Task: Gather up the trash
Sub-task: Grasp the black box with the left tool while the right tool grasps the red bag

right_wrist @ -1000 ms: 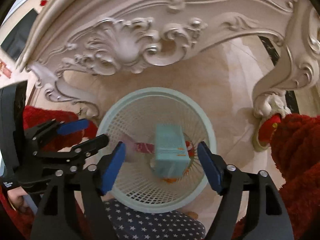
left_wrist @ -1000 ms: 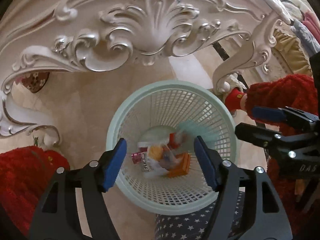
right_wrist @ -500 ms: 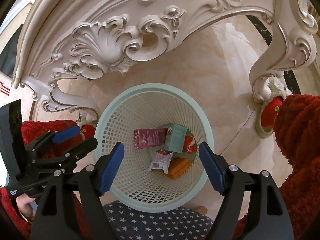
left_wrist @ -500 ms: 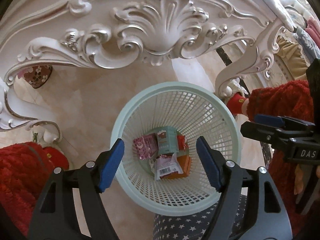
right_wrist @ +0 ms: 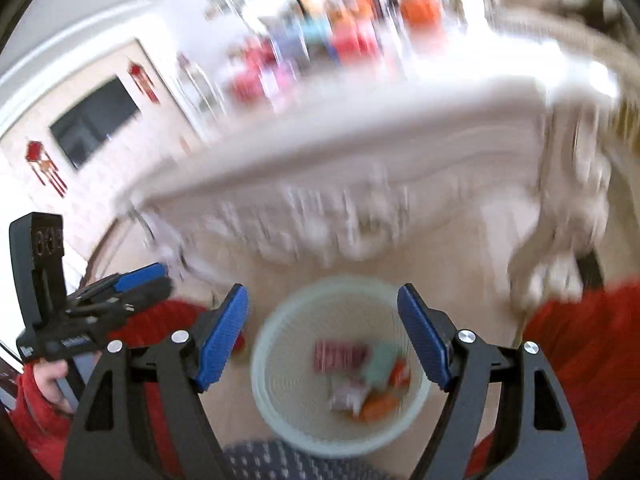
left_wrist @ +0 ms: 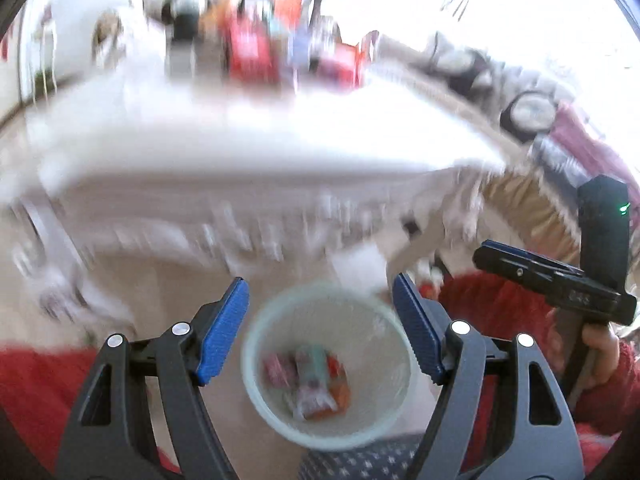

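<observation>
A pale green mesh waste basket (left_wrist: pixel 256 392) stands on the floor below both grippers; it also shows in the right wrist view (right_wrist: pixel 266 396). Several pieces of trash (left_wrist: pixel 310 380) lie in its bottom: a teal carton, a pink packet, an orange box and a wrapper (right_wrist: pixel 362 376). My left gripper (left_wrist: pixel 320 328) is open and empty above the basket. My right gripper (right_wrist: pixel 323 334) is open and empty above it too. Each gripper shows in the other's view, the right one (left_wrist: pixel 552 284) and the left one (right_wrist: pixel 100 300). Both views are motion-blurred.
A white carved table (left_wrist: pixel 248 152) stands behind the basket, with blurred colourful items (left_wrist: pixel 280 40) on top. Its leg (right_wrist: pixel 560 216) is at the right. Red sleeves (right_wrist: pixel 592 360) flank the basket. A dark screen (right_wrist: pixel 96 120) hangs on the wall.
The teal carton fell into the basket. Both grippers have since risen and tilted up, so the table top and room now show. Both stay open.
</observation>
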